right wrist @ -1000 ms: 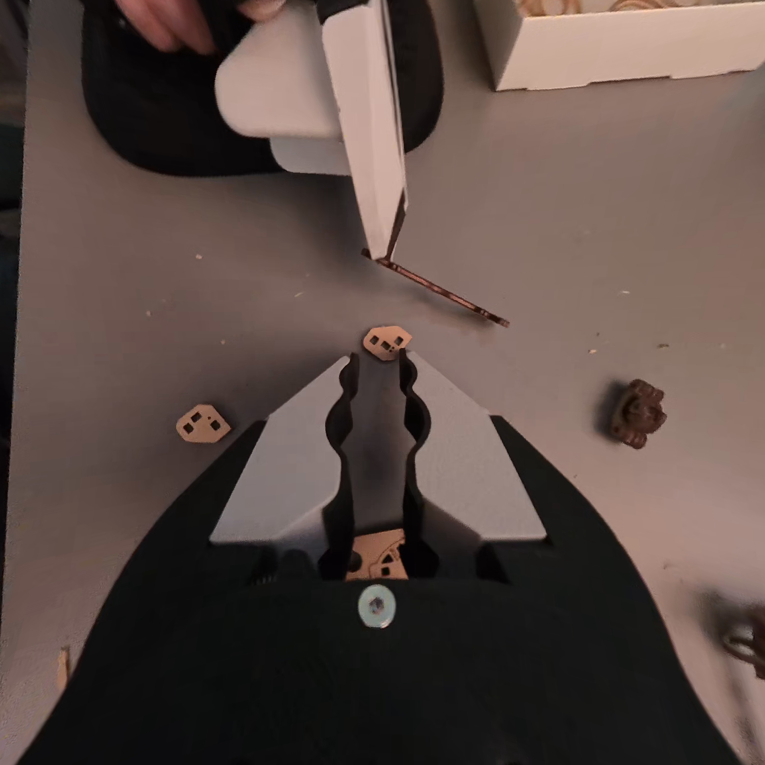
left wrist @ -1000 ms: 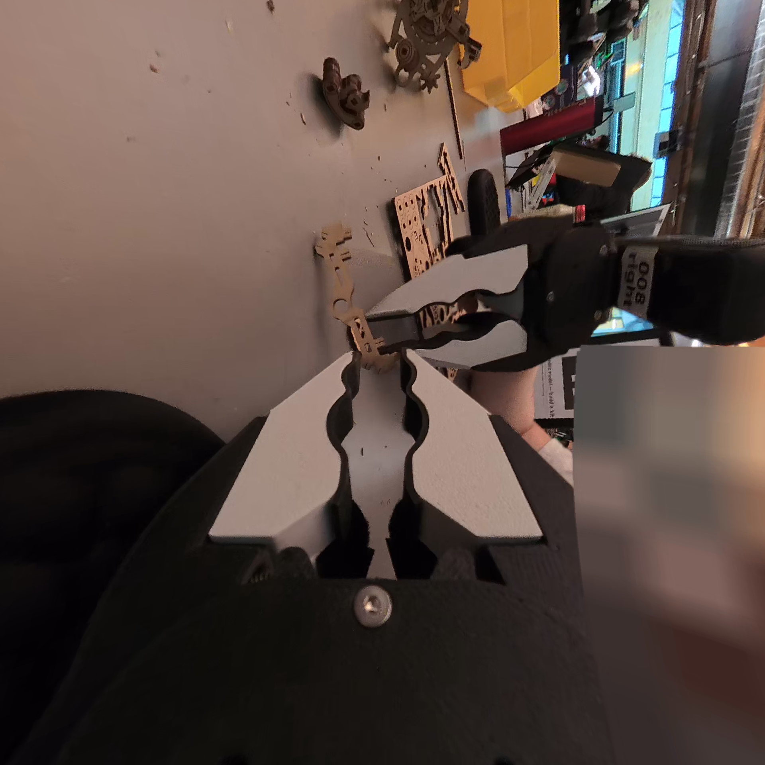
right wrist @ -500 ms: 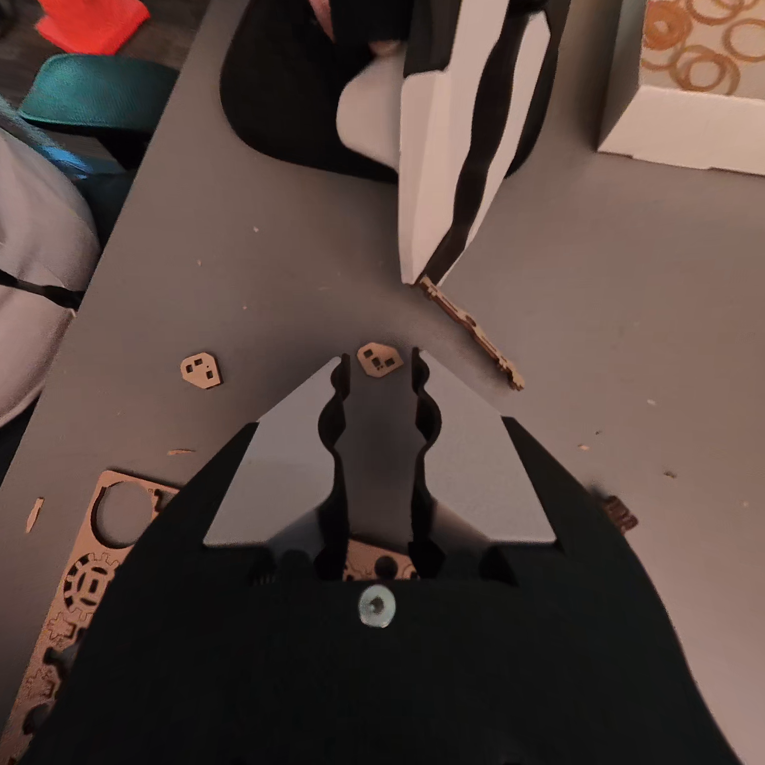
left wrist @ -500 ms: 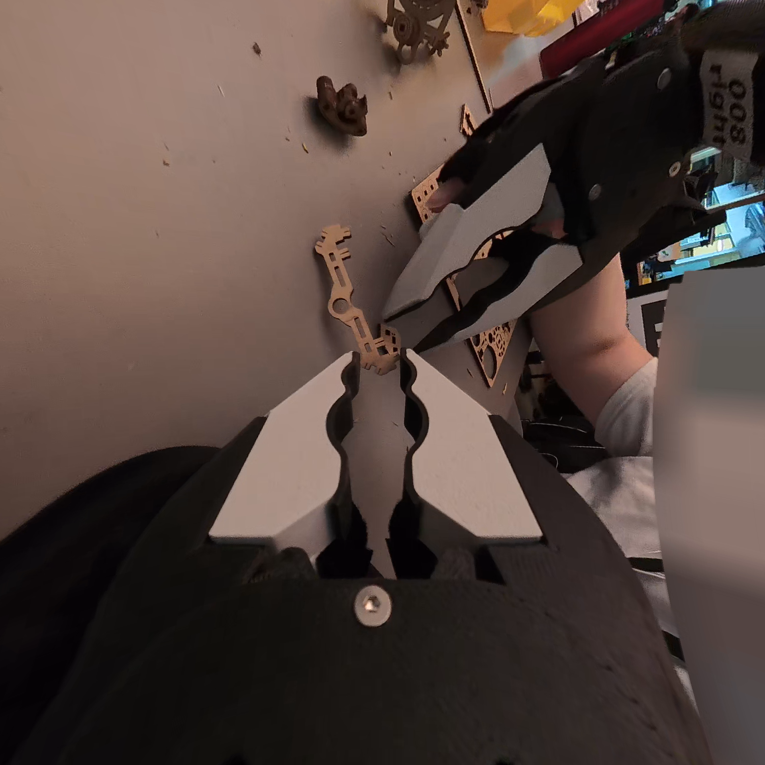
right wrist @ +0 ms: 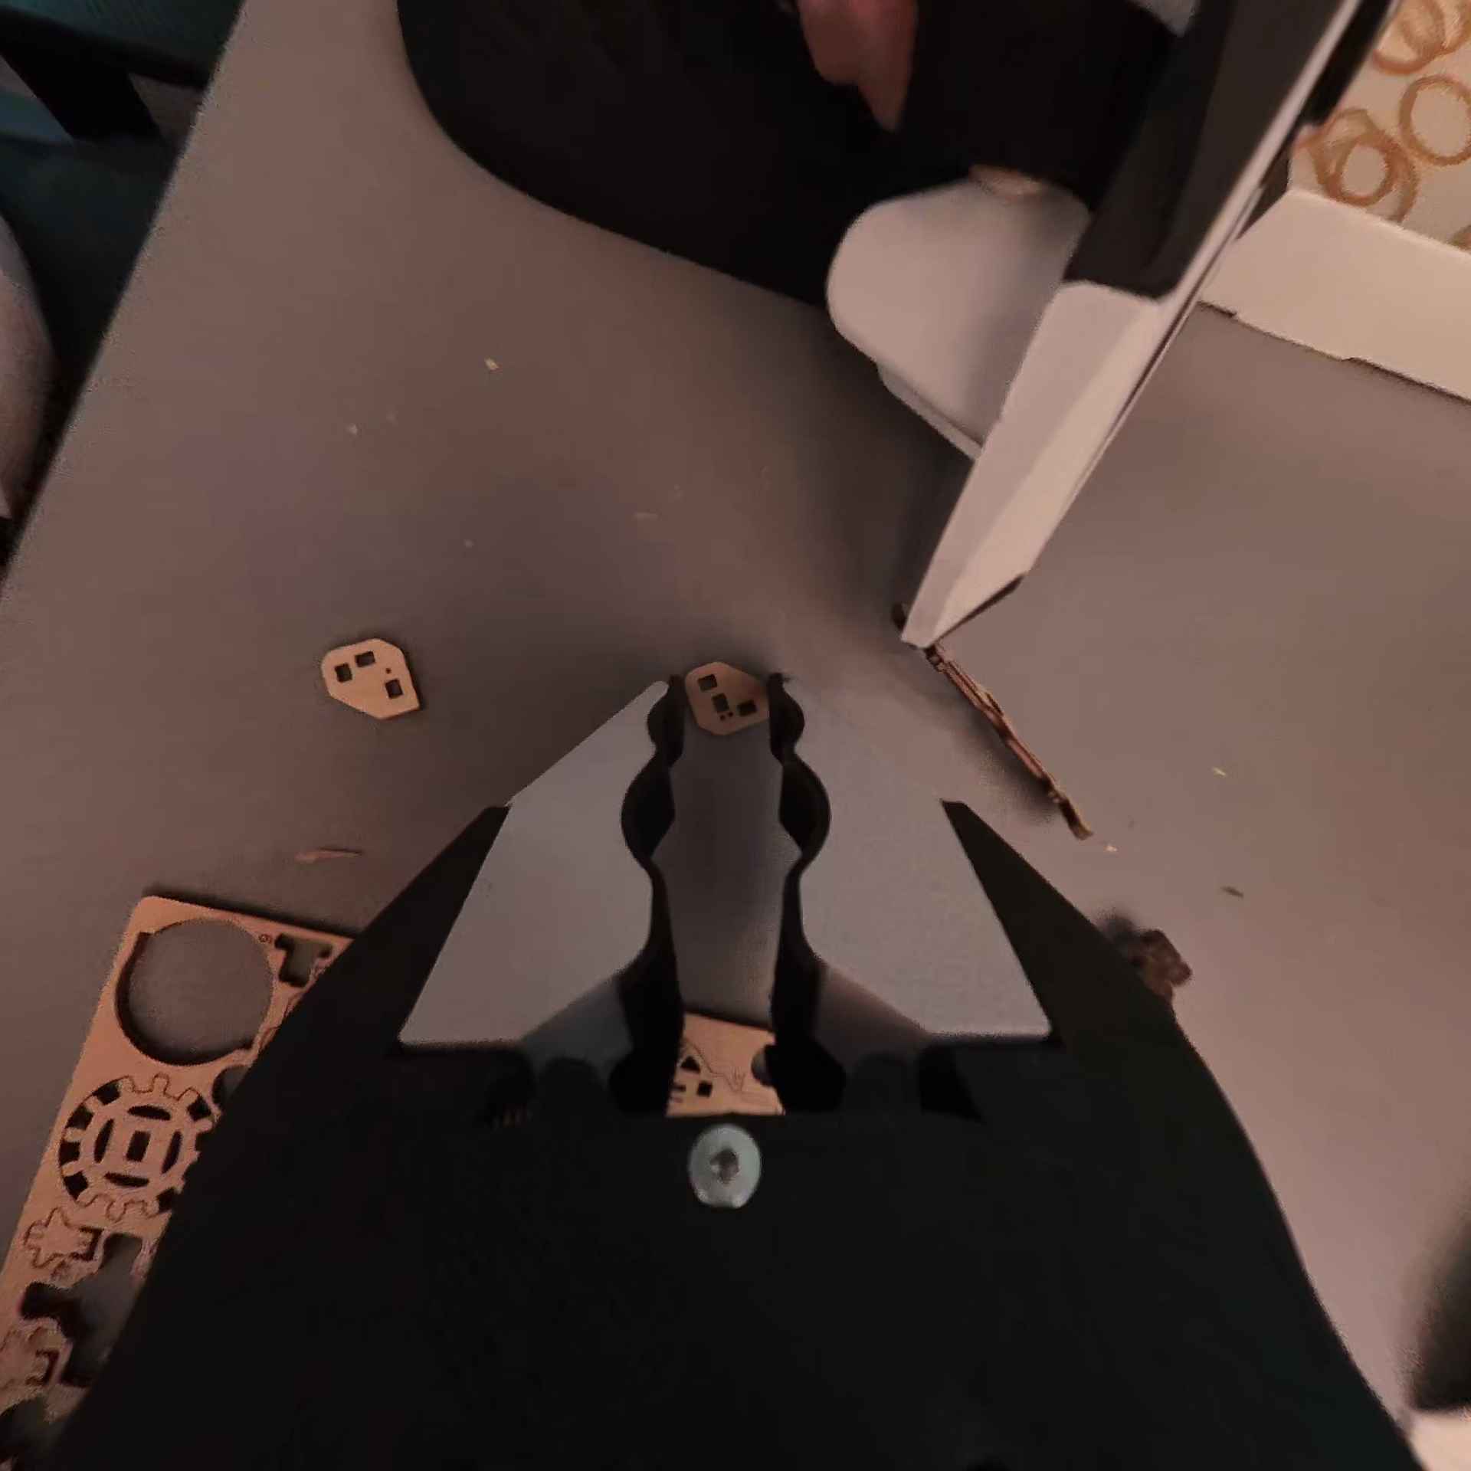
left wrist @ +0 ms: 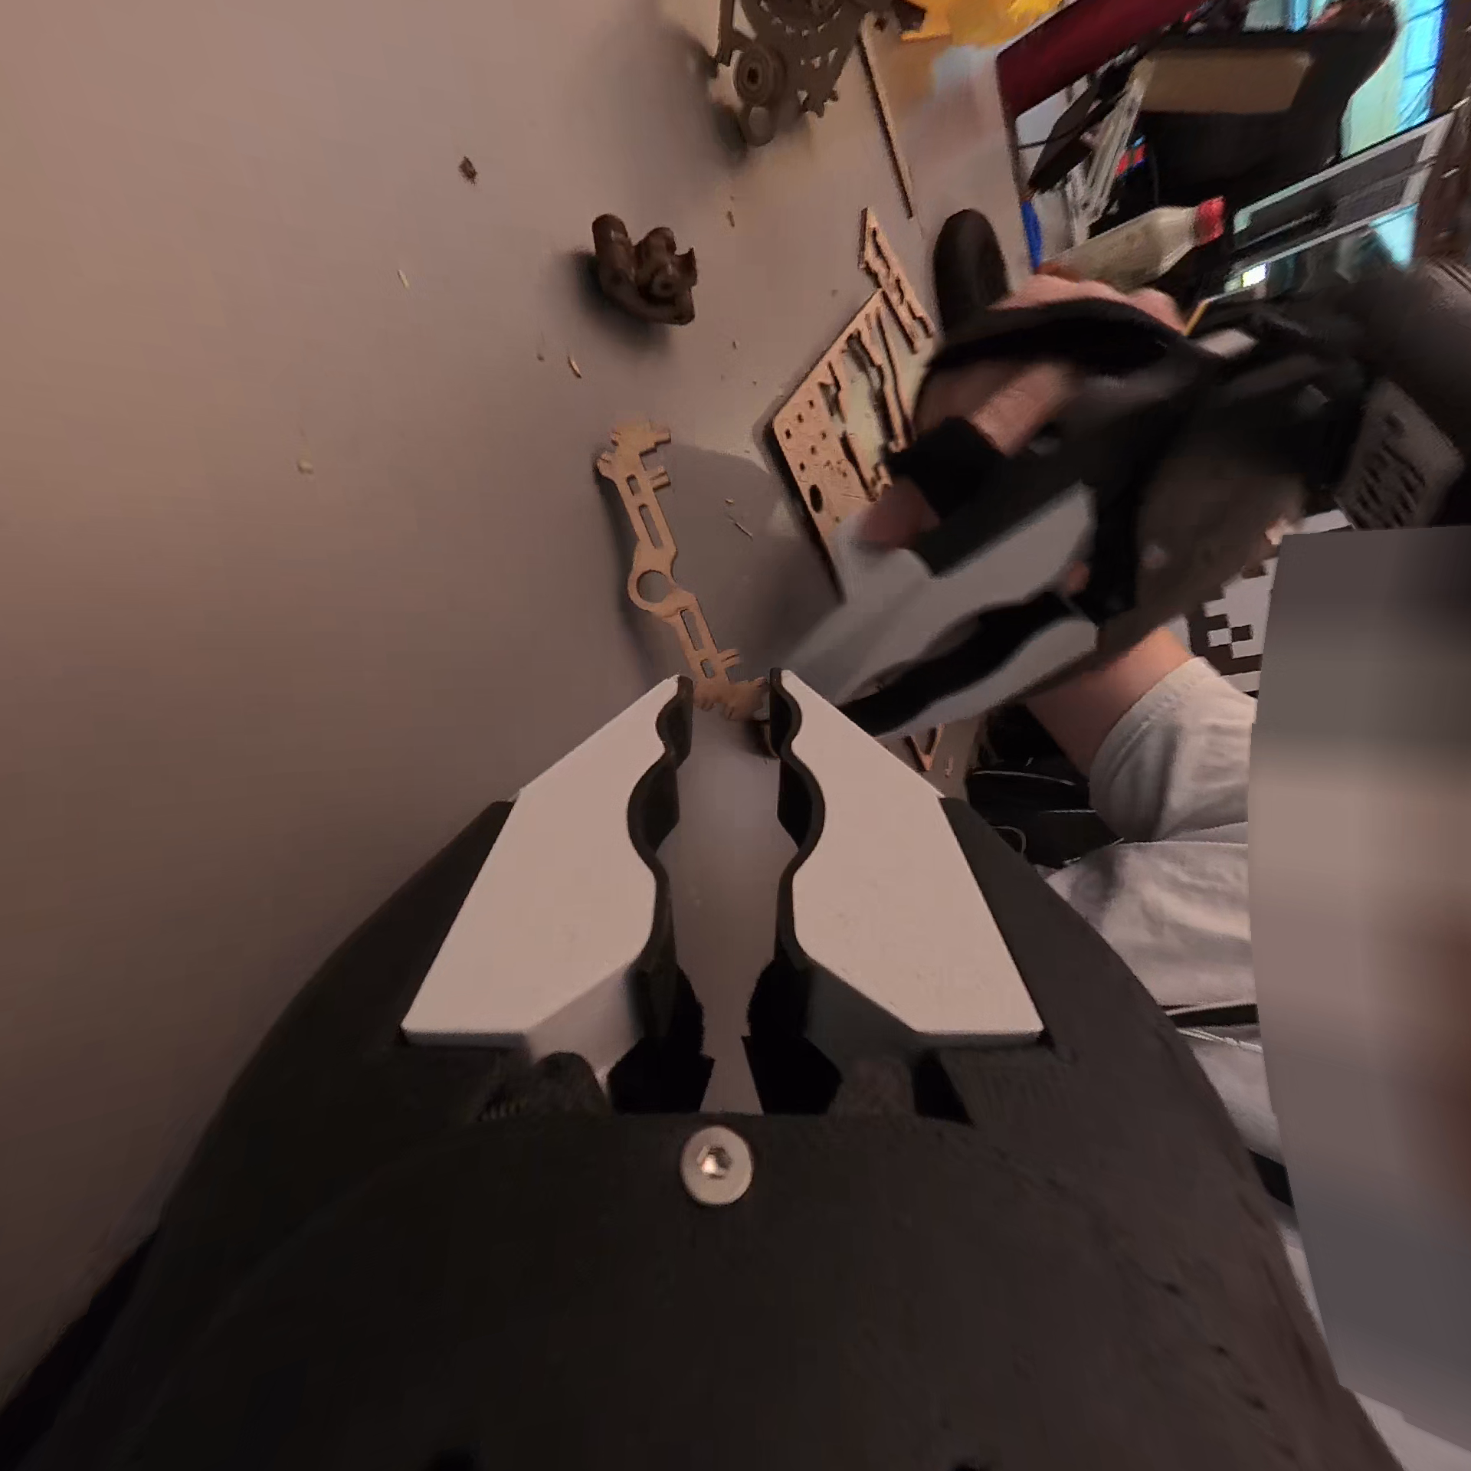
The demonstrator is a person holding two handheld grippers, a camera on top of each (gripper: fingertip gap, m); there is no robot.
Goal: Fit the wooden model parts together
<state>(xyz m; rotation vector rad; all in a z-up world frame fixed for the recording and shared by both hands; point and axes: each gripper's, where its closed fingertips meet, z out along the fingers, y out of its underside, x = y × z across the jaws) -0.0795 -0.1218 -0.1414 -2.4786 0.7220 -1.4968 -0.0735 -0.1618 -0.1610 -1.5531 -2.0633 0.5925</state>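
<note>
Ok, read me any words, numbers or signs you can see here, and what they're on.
Bottle label: too blurred to read.
Black-and-white marker: a pattern of squares, no words.
Wooden sheet: cut-out shapes only, no legible writing.
Nothing else in either view carries readable text.

Table (right wrist: pixel 477 493): smooth matt grey, speckled with wood chips; long strip (left wrist: pixel 673 573), small plates (right wrist: pixel 371 678) and cut-out sheet (right wrist: pixel 135 1114) at 8 o'clock: pale, matt laser-cut plywood; gripper fingers (left wrist: pixel 573 868): matt grey plastic on grainy black plastic bodies.
</note>
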